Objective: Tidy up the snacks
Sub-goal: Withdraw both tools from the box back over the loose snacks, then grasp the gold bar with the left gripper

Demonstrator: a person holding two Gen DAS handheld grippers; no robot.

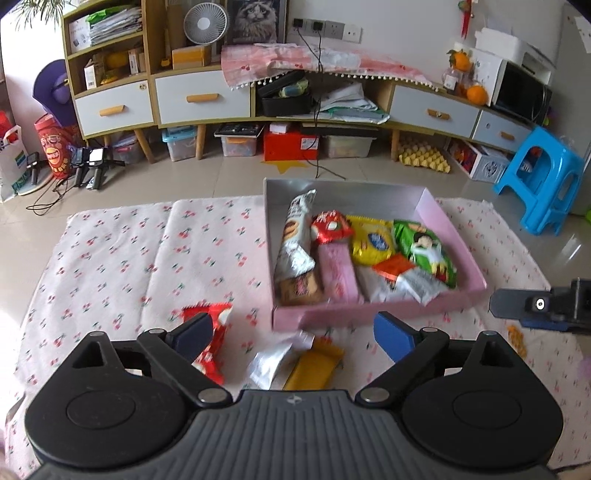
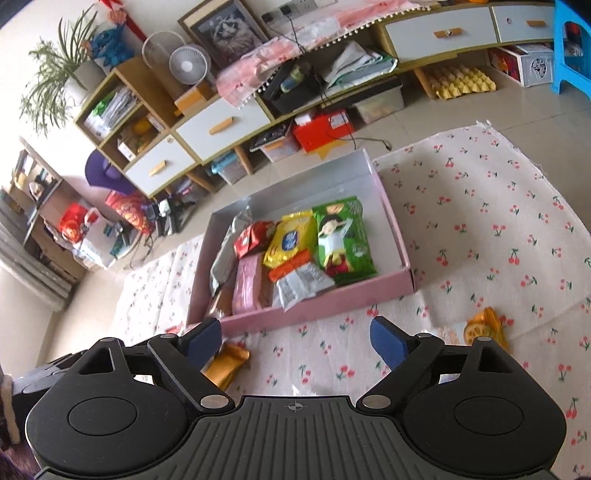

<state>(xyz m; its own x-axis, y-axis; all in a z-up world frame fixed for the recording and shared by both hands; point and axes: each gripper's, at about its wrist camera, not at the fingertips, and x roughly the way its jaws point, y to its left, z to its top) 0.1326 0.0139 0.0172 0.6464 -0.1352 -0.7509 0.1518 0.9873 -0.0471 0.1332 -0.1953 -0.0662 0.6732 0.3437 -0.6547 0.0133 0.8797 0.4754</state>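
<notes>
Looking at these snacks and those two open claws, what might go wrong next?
The pink cardboard box is already crowded; the white foil packet reaches the front wall, so another snack might push it out. The silver packet overlaps the yellow bar, so the left gripper may catch both.

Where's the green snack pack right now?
In the pink box, against its right wall: the green snack pack lies beside the yellow packet, seen in both wrist views.

A home living room: long sideboard (image 1: 192, 99), desk fan (image 1: 205, 23), framed cat picture (image 1: 255, 18), tiled floor.
</notes>
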